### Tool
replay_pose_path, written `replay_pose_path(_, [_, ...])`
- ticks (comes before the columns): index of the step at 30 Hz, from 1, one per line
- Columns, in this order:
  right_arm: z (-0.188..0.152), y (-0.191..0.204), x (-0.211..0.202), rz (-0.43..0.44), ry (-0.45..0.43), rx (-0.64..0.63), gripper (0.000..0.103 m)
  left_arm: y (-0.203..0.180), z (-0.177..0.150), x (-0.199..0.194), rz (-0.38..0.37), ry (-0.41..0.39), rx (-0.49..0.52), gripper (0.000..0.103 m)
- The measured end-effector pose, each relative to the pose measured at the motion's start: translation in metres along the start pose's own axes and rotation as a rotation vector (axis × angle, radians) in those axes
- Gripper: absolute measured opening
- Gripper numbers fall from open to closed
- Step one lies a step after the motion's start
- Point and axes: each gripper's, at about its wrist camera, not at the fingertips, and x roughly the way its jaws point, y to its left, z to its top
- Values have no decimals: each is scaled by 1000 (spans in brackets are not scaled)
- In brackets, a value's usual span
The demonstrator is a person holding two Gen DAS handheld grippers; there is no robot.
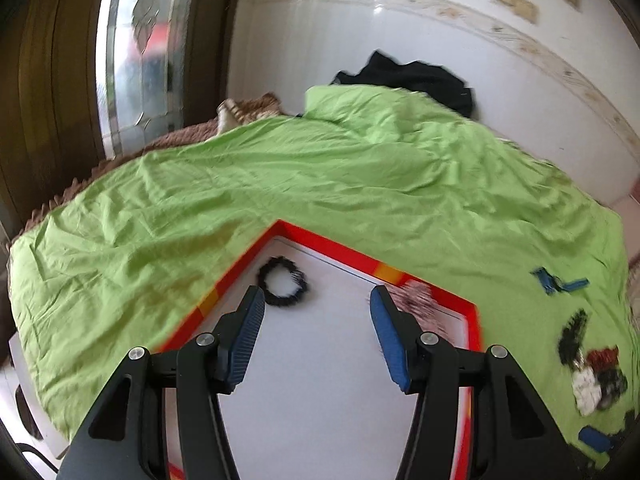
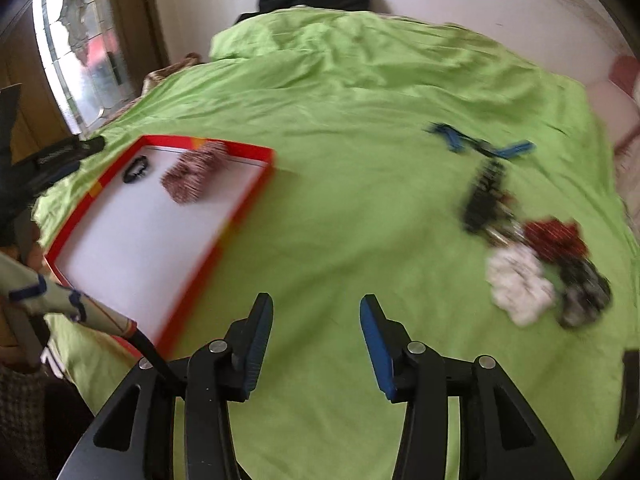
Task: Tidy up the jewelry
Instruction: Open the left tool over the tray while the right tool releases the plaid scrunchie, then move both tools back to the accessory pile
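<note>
Two pieces lie in the red-rimmed tray [image 2: 244,204]: a black ring [image 2: 136,169] and a pink band [image 2: 194,174], long axis toward its far corner. Left gripper [image 1: 318,334] and right gripper [image 2: 316,346] gape, holding nothing.

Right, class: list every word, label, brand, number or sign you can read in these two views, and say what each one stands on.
None can be read.
Red-rimmed tray: plain, no print visible.
White marks on a dark object at the lower left edge of the right wrist view: cut off, too blurred to read.
Patches on the wall: blurred, no legible text.
</note>
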Motion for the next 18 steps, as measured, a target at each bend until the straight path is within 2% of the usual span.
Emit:
replay_pose_path(3, [-17, -24, -16, -39, -14, 19, 49, -14, -21, -30, -24, -7, 29, 56])
replay_pose_path(7, [-36, -49, -26, -41, -23, 76, 50, -39, -46, -56, -68, 39, 84, 59])
replay_pose_path(12, [-58, -71, -39, -27, -41, 131, 50, -82, -71, -76, -101, 81, 183, 60])
replay_pose_path(18, [-85, -107, -57, -45, -75, 196, 53, -128, -84, -93, -147, 104, 263, 60])
